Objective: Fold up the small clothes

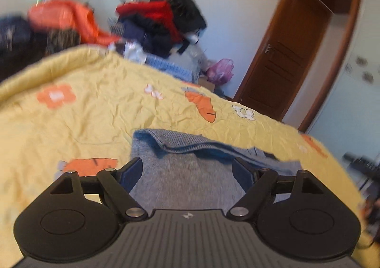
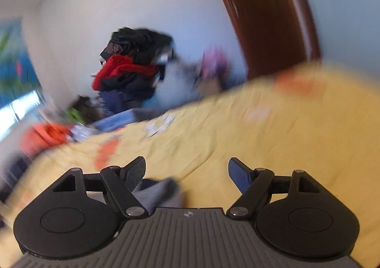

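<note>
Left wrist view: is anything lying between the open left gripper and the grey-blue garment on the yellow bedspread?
Nothing visible does. The left gripper has its jaws wide apart with the grey-blue garment directly between and ahead of them, lying on the yellow bedspread. The pile of clothes sits far back by the wall, well out of the way.

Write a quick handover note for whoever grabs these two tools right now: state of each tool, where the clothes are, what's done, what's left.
Left tool: open, holding nothing, just above the grey-blue garment.
Right tool: open, empty; that view is blurred, with a bit of grey cloth below its left finger.
The garment lies on the yellow bedspread, its far edge turned over in a fold.
Done: apparently one fold, now let go.
Left: check the fold, finish and tidy it. A clothes pile sits beyond the bed; whether it belongs to the job, I cannot tell.
</note>
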Demonstrator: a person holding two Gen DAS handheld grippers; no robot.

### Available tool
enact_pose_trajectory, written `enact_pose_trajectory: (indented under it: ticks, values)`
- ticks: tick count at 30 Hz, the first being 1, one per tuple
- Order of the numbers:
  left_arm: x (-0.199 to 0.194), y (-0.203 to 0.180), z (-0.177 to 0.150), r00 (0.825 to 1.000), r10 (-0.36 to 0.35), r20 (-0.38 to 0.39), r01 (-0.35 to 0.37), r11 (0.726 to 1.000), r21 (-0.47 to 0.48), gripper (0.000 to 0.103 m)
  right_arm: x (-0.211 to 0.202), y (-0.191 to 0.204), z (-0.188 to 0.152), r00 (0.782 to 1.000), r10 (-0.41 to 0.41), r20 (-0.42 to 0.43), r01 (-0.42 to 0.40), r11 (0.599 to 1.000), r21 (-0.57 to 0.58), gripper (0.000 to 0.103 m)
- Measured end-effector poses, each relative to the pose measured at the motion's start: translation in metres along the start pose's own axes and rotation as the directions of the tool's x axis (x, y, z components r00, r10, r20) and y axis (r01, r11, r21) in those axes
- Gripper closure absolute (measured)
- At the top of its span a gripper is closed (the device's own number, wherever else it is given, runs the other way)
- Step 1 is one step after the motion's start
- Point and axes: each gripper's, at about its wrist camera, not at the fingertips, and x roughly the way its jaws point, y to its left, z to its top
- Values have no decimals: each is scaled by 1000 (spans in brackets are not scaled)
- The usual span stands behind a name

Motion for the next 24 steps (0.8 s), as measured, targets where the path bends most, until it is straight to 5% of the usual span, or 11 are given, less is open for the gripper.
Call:
enact_pose_trajectory:
  ticks: [4, 8, 11, 14, 16, 17, 19, 22, 24]
  values:
    - [-48, -12, -26, 997, -38, 67, 34, 998, 50, 10, -101, 2, -10, 995, 24, 100, -4, 981, -194, 6]
    - [-63, -23, -40, 995, -86, 55, 80, 991, 111, 10, -201, -18, -9, 986, 132, -102, -151, 966, -209, 6]
    - [-65, -32, -46, 993, -106, 41, 99, 983, 152, 10, -264, -21, -8, 917, 47, -395, -180, 934, -308, 6]
    - [-67, -33, -50, 991, -129, 32, 123, 982, 145, 10, -319, -17, -17, 851, -154, -502, -115, 878, -465, 6]
    - [-69, -29, -51, 991, -132, 29, 128, 984, 122, 10, -344, -8, -28, 806, -193, -560, -144, 853, -502, 6]
    - [-69, -26, -51, 991, -131, 28, 127, 987, 102, 10, -352, -1, -36, 803, -182, -568, -174, 838, -516, 6]
    - [-69, -17, -51, 994, -102, 23, 101, 994, 41, 10, -346, 13, -41, 842, -124, -525, -198, 834, -515, 4]
    - [-63, 6, -53, 998, -65, 20, 67, 994, -87, 10, -289, 11, -35, 895, 14, -446, -199, 907, -371, 1]
    - [-53, 25, -57, 1000, -3, -5, 2, 977, -212, 10, -232, -4, -37, 906, 97, -412, -189, 964, -189, 1]
